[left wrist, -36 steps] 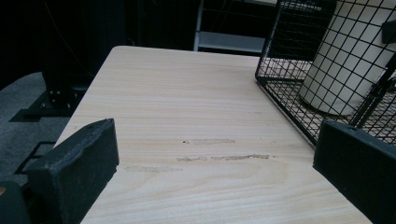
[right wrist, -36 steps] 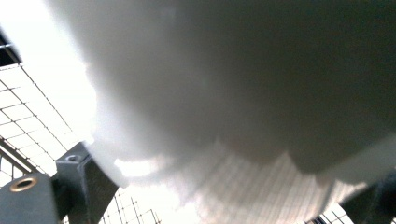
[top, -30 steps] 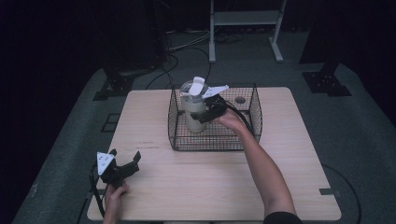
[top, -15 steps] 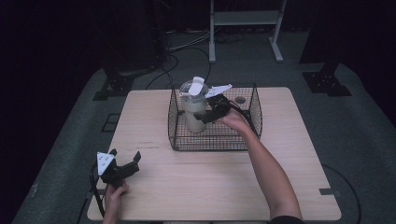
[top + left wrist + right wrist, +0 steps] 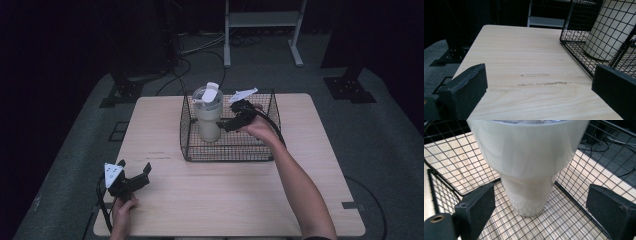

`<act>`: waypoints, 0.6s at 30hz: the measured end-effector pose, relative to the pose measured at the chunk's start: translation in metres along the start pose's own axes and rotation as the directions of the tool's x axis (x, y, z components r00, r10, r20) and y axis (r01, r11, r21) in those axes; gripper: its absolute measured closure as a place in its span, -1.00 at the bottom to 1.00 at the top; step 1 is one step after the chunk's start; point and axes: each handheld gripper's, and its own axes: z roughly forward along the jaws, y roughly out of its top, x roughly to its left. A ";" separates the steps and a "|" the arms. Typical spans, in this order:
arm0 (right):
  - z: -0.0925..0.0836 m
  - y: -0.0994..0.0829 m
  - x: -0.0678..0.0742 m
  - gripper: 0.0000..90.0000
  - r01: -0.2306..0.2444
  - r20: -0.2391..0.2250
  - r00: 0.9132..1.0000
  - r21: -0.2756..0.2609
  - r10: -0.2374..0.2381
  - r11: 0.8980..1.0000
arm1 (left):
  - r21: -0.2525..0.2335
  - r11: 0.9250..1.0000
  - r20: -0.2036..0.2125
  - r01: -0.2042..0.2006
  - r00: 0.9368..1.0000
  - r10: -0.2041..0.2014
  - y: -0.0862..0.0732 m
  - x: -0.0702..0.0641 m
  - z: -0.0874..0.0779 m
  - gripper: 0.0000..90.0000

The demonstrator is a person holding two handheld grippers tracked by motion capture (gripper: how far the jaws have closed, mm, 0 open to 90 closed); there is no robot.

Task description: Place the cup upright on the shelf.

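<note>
A tall cream tumbler (image 5: 207, 117) with a clear lid stands upright in the left part of a black wire basket (image 5: 227, 150) at the back of the table. My right gripper (image 5: 228, 123) is inside the basket, just right of the tumbler, and open. In the right gripper view the tumbler (image 5: 529, 167) stands on the basket's mesh (image 5: 564, 220) between and beyond the spread jaws, untouched. My left gripper (image 5: 134, 176) rests open near the table's front left corner with nothing between its jaws. In the left gripper view the basket (image 5: 576, 53) and tumbler (image 5: 611, 32) lie ahead to the right.
The light wooden table (image 5: 225, 200) has bare room in front of the basket and on both sides. A metal rack leg (image 5: 227, 40) and cables (image 5: 185, 65) lie on the dark floor behind the table.
The right gripper has drawn back slightly from the tumbler toward the right. The left gripper has stayed still.
</note>
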 end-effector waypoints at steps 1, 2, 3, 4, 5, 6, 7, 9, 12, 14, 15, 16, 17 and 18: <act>-0.003 0.000 -0.001 -0.82 -0.002 0.005 1.000 0.001 0.002 1.000 | 0.000 1.000 -0.001 0.001 1.000 -0.001 0.000 0.000 0.000 -1.00; -0.004 0.000 -0.001 -0.82 -0.006 0.006 1.000 -0.002 0.006 1.000 | 0.000 1.000 -0.001 0.001 1.000 -0.001 0.000 0.000 0.000 -1.00; -0.007 0.000 -0.002 -0.82 -0.011 0.005 1.000 -0.007 0.011 1.000 | 0.000 1.000 -0.001 0.001 1.000 -0.001 0.000 0.000 0.000 -1.00; -0.009 0.000 -0.002 -0.82 -0.015 0.010 1.000 -0.012 0.015 1.000 | 0.001 1.000 -0.001 0.001 1.000 -0.001 0.000 0.000 0.000 -1.00; -0.011 0.000 -0.003 -0.82 -0.017 0.013 1.000 -0.015 0.018 1.000 | 0.000 1.000 -0.001 0.000 1.000 0.000 0.000 0.000 0.000 -1.00; -0.013 0.000 -0.003 -0.82 -0.024 0.014 1.000 -0.019 0.024 1.000 | 0.000 1.000 -0.001 -0.001 1.000 0.001 0.000 0.000 0.000 -1.00; -0.015 0.001 -0.004 -0.82 -0.032 0.016 0.999 -0.023 0.032 0.999 | 0.000 1.000 -0.002 -0.002 1.000 0.002 0.000 0.000 0.000 -1.00; -0.019 0.002 -0.004 -0.82 -0.040 0.025 0.999 -0.020 0.040 0.999 | 0.001 1.000 -0.003 -0.001 1.000 0.001 0.000 0.000 0.000 -1.00; -0.022 0.003 -0.005 -0.82 -0.039 0.031 0.999 -0.013 0.039 0.999 | 0.000 1.000 -0.003 -0.002 1.000 0.002 0.000 0.000 0.000 -1.00; -0.025 0.003 -0.005 -0.82 -0.042 0.032 0.999 -0.012 0.042 0.999 | 0.000 1.000 -0.003 -0.002 1.000 0.002 0.000 0.000 0.000 -1.00; -0.026 0.003 -0.005 -0.82 -0.043 0.036 0.998 -0.008 0.044 0.999 | 0.000 1.000 -0.003 -0.002 1.000 0.002 0.000 0.000 0.000 -1.00; -0.027 0.004 -0.005 -0.82 -0.045 0.036 0.998 -0.005 0.045 0.999 | 0.000 1.000 -0.003 -0.002 1.000 0.002 0.000 0.000 0.000 -1.00; -0.029 0.004 -0.004 -0.82 -0.042 0.037 0.998 -0.003 0.042 0.999 | 0.000 1.000 -0.003 -0.002 1.000 0.002 0.000 0.000 0.000 -1.00; -0.030 0.004 -0.004 -0.82 -0.042 0.038 0.998 0.001 0.042 0.999 | 0.000 1.000 -0.002 -0.003 1.000 0.003 0.000 0.000 0.000 -1.00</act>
